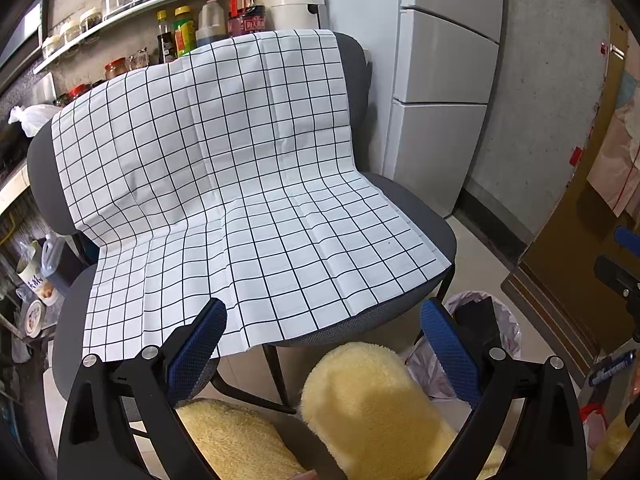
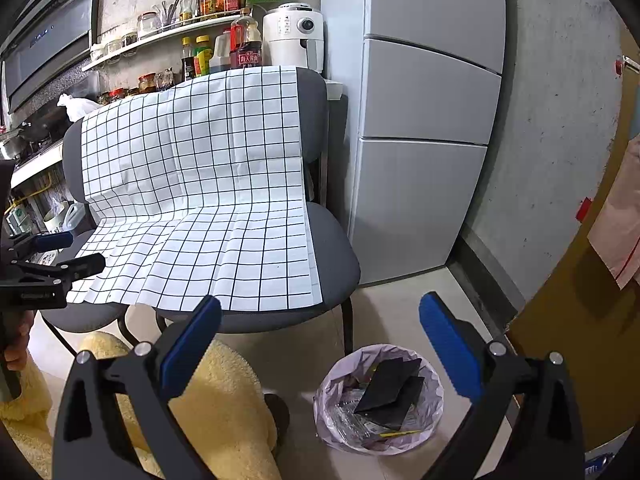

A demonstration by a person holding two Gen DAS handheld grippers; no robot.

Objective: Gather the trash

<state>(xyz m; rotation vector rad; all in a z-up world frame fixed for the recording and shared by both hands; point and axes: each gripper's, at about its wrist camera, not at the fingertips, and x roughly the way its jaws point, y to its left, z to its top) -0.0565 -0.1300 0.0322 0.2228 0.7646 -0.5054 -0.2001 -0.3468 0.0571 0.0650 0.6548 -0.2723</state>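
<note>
1. The left tool (image 1: 324,320) is hanging released, its blue-padded fingers (image 1: 200,344) spread wide with nothing between them, pointing at the front edge of the chair seats.
2. The right tool (image 2: 320,316) is likewise standing released, its fingers (image 2: 448,344) splayed apart and gripping nothing, above the floor in front of the chairs.
3. The trash bin (image 2: 380,396), lined with a pale plastic bag, is sitting on the floor at 5 o'clock from the right-hand chair (image 2: 336,256); in the right wrist view it is lying just below the gap between the right tool's fingers.
4. Black card-like pieces (image 2: 394,390) and some crumpled wrappers are lying inside the bin.
5. A white checked cloth (image 1: 224,184) is draping over the backs and seats of two grey chairs placed side by side, and it is showing bare in both views.
6. The person's legs, in fluffy yellow fabric (image 1: 372,408), are sitting between the tools and the chairs, partly covering the bin (image 1: 508,328) in the left wrist view.
7. A tall white fridge (image 2: 424,120) is standing at 3 o'clock from the chairs, beside a grey concrete wall.
8. At 12 o'clock behind the chair backs, a shelf (image 2: 160,40) is carrying jars and sauce bottles, and a white appliance (image 2: 294,36) is standing next to the fridge.
</note>
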